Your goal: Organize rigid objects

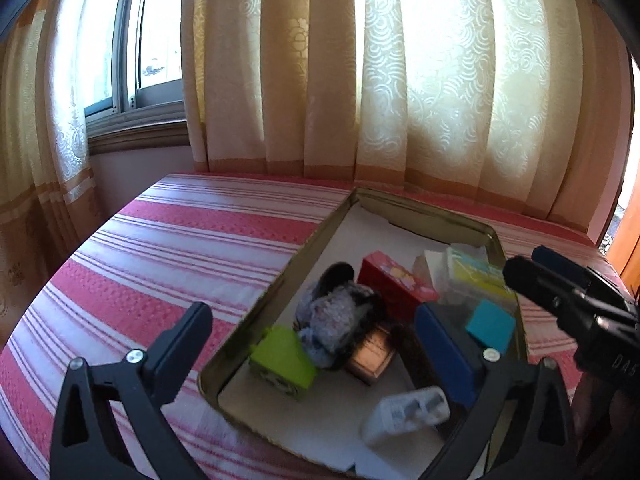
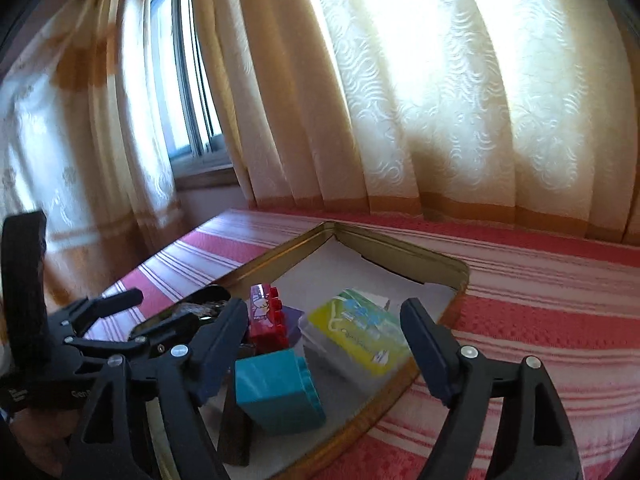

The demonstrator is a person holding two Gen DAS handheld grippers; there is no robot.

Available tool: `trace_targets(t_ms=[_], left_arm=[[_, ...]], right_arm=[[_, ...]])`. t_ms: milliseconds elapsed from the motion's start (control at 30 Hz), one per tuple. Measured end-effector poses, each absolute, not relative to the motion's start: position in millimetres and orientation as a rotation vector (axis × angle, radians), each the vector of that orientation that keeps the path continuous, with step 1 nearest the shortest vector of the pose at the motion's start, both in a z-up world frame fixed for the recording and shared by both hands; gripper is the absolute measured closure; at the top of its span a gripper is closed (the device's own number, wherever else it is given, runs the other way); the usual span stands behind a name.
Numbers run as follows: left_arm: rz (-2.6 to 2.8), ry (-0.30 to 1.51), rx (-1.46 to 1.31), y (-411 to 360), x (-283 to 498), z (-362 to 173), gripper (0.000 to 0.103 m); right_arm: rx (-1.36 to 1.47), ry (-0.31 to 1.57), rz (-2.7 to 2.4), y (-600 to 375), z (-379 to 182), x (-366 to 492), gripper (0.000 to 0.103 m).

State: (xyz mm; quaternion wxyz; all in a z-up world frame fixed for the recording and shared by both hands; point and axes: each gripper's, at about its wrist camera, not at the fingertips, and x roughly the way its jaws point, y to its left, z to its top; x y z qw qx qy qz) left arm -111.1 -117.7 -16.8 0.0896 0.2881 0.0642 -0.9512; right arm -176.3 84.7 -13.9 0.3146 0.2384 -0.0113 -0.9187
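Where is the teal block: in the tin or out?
In: the teal block rests on the paper lining inside the gold tin's rim.

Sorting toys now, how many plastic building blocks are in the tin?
3: green block at the near left, red block mid-tray, teal block at the right. Others may be hidden.

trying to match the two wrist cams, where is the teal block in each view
Left wrist view: the teal block sits low right, inside the gold tin tray near its right wall.
Right wrist view: the teal block is low centre-left, between the open fingers of the right gripper.
Shared landmark: the red block just beyond it.
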Motion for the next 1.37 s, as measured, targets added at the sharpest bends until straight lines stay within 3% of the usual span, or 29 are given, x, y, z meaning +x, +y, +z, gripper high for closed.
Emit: trace_targets(t_ms=[433, 1367], left_arm=[[-2.822, 0.149, 0.722, -105.6, -61.9, 16.1, 0.000], [-2.782, 0.101, 0.680, -111.8, -45.3, 22.3, 0.000]], right_arm=[[0.475, 0.070, -2.546, 100.1, 19.4, -120.0, 0.009], [0.428, 0.120, -2.517, 89.7, 31.7, -93.4, 0.007]])
